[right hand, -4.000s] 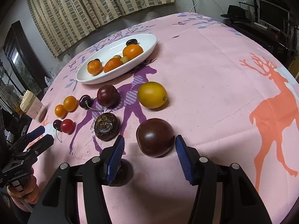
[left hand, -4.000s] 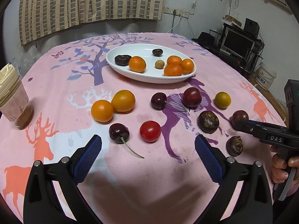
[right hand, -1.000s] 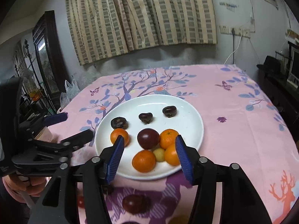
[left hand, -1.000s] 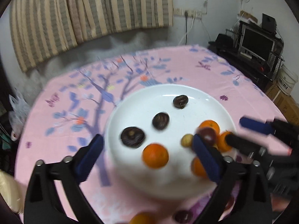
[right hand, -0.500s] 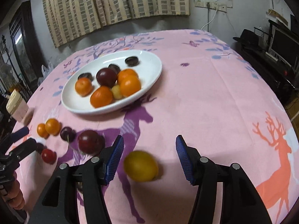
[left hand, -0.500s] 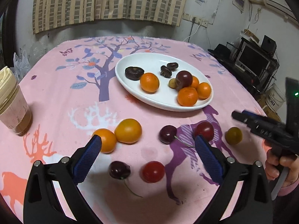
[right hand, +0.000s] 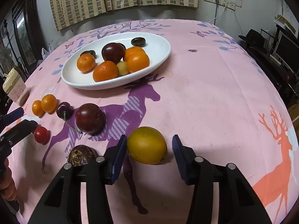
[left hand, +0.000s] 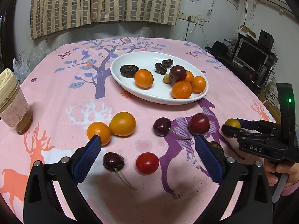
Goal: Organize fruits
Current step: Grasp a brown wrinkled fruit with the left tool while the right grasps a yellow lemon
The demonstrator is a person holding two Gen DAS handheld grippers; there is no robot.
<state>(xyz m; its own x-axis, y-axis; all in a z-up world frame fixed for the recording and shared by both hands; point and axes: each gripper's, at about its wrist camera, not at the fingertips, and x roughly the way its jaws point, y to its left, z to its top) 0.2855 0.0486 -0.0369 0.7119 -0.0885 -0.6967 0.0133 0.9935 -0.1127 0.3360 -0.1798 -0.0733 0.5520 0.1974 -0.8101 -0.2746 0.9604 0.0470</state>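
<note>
We judged the sorting roughly half done. The white plate (left hand: 130, 85) already held 4 oranges, 1 dark plum (left hand: 177, 73), 1 small pale yellow fruit and 3 dark brown water-chestnut-like pieces. Left on the pink tablecloth (right hand: 214, 85) were 8 fruits: 2 orange ones touching each other (left hand: 112, 127), 2 cherries (left hand: 113, 161), a red tomato (left hand: 147, 163), a second plum (right hand: 90, 118), a yellow fruit (right hand: 147, 147) and 1 brown chestnut (right hand: 82, 155).

Our right gripper (right hand: 147, 152) had its tongs spread on either side of the yellow fruit, the left pad close to its skin and the right pad a little apart; neither pad pressed it yet, so we took it for the next piece to lift to the plate. Our left gripper (left hand: 147, 155) was spread wide and empty, low over the cloth, with 1 cherry and the tomato lying between its fingers.

The only writing we could read was "DAS" in pale letters on the body of the right gripper, seen from the left wrist view. A green light glowed on its upright part. A lidded cup (left hand: 11, 102) stood at the left edge of the table; we could make out no label on it.
</note>
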